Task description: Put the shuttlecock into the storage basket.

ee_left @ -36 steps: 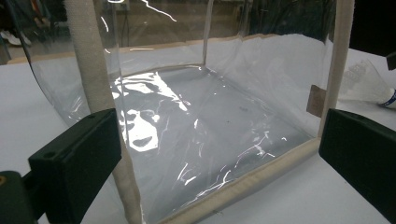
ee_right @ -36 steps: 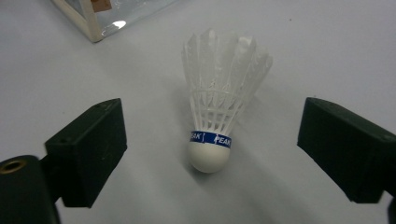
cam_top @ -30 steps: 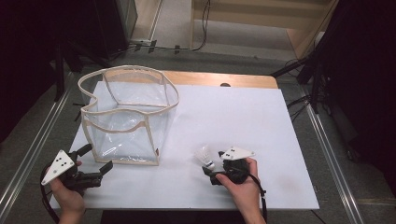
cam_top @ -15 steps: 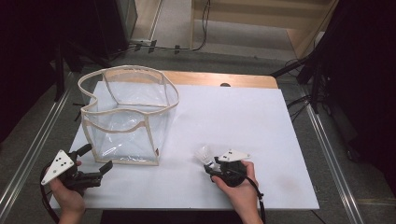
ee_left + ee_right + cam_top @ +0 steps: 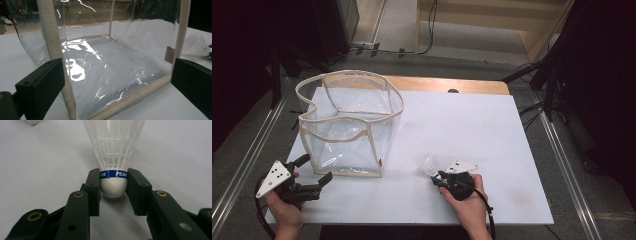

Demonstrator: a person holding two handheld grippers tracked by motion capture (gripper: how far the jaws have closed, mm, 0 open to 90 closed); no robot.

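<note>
Right gripper, jaws just closed, clamps the shuttlecock by its cork near the table's front edge, ready for lifting; left gripper waits agape before the clear bag.

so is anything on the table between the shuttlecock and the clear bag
Nothing visible: bare white table lies between the shuttlecock, gripped in the right claw, and the clear bag. Its near-right wall stands upright, though.
</note>
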